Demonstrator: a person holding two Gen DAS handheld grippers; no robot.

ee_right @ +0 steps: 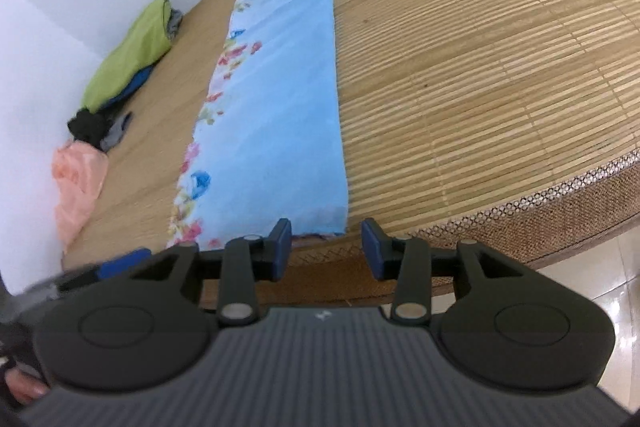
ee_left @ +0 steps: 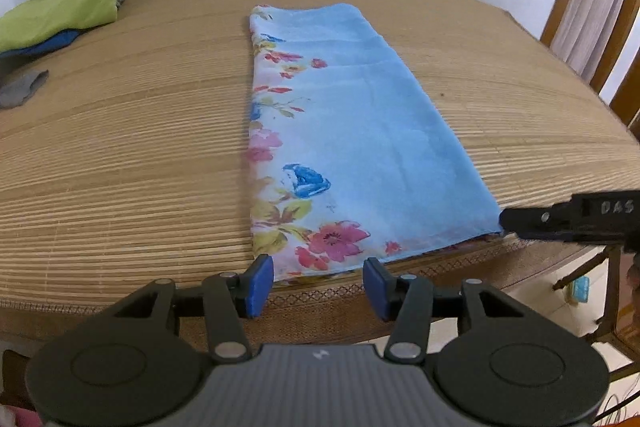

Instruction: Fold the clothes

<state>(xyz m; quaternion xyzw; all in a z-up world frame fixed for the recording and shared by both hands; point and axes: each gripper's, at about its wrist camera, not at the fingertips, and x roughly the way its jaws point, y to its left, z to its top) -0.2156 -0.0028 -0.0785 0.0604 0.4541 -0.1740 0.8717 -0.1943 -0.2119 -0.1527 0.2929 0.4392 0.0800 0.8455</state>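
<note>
Lying folded on mat point(ee_left: 120, 147): blue floral cloth point(ee_left: 352, 131). Left gripper point(ee_left: 319, 283) part-open, empty, at near left corner. Right gripper point(ee_right: 327, 250) part-open, empty, near right corner.

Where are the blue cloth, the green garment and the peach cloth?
Blue cloth point(ee_left: 360, 131): left wrist view, plain blue middle.
Green garment point(ee_left: 64, 13): left wrist view, top face.
Peach cloth point(ee_right: 76, 183): right wrist view, its middle.
</note>
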